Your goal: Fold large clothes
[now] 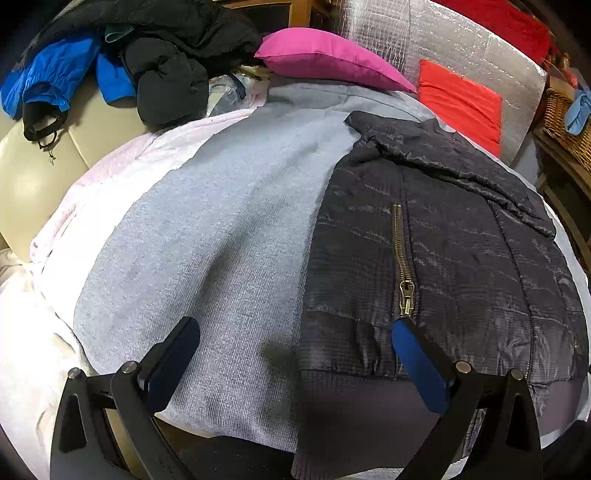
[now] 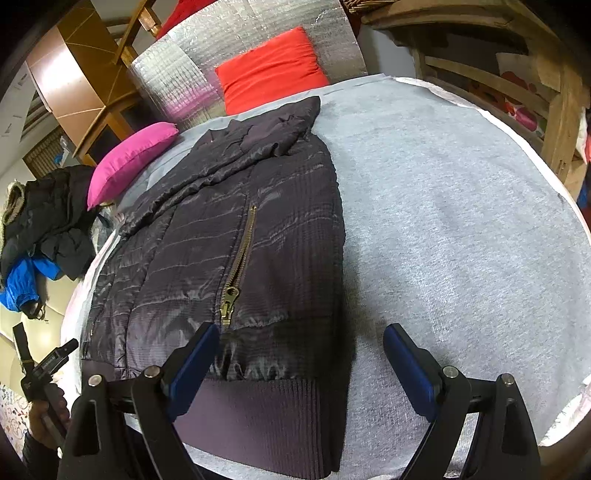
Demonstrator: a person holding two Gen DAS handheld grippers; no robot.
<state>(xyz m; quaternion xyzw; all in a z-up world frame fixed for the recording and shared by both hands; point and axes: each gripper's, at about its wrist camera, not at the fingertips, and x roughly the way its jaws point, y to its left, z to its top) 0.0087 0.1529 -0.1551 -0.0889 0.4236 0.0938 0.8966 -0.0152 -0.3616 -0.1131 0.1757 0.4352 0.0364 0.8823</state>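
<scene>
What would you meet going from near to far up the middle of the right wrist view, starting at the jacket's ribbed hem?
Ribbed hem → brass zip pull → folded sleeve at the jacket's top → red cushion → silver foil sheet.

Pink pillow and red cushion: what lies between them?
Only the silver quilted backing and a strip of grey blanket; the right wrist view shows it between the pink pillow and red cushion.

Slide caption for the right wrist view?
Open right gripper hovers over dark quilted jacket's ribbed hem on the grey blanket.
</scene>
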